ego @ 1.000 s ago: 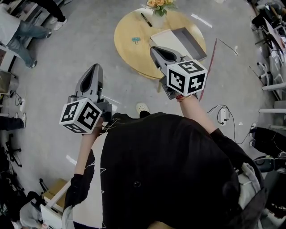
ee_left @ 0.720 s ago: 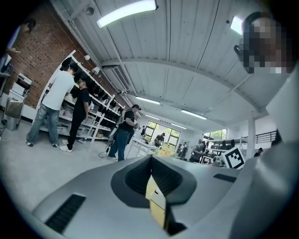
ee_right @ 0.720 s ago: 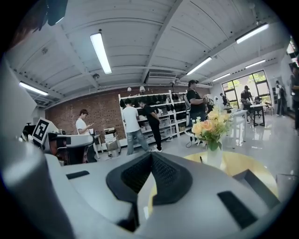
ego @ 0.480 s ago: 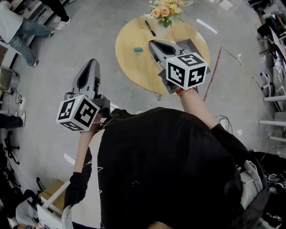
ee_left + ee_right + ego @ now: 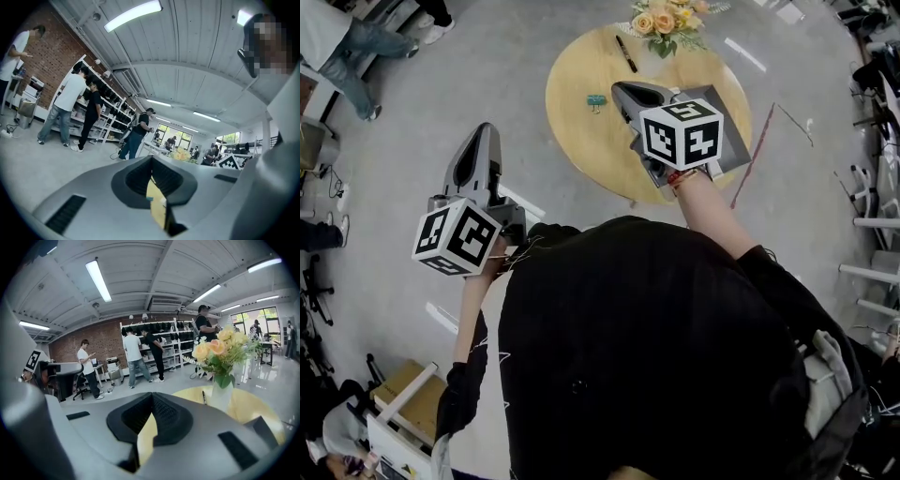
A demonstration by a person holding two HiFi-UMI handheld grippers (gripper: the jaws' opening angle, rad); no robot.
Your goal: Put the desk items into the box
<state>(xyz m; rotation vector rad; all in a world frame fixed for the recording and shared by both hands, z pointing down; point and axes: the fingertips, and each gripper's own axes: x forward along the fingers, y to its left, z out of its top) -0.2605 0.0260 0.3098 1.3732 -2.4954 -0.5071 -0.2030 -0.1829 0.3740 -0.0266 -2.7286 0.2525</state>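
- A round wooden table (image 5: 581, 131) stands on a grey floor (image 5: 441, 94). A vase of flowers (image 5: 666, 19) sits at its far edge, and people (image 5: 133, 355) stand at shelves beyond.
- The right tongs (image 5: 624, 89) hang over the table, jaws pressed together with nothing between them. Their marker cube covers part of the box (image 5: 733, 122).
- The left tongs (image 5: 485, 129) are off the table to its left, over the floor, also pressed together and empty.
- A pen (image 5: 625, 53) lies near the flowers, beyond the right tongs' tip.
- A small teal item (image 5: 596, 100) lies just left of that tip, untouched.
- The grey open box lies on the table's right side. Its contents cannot be told.
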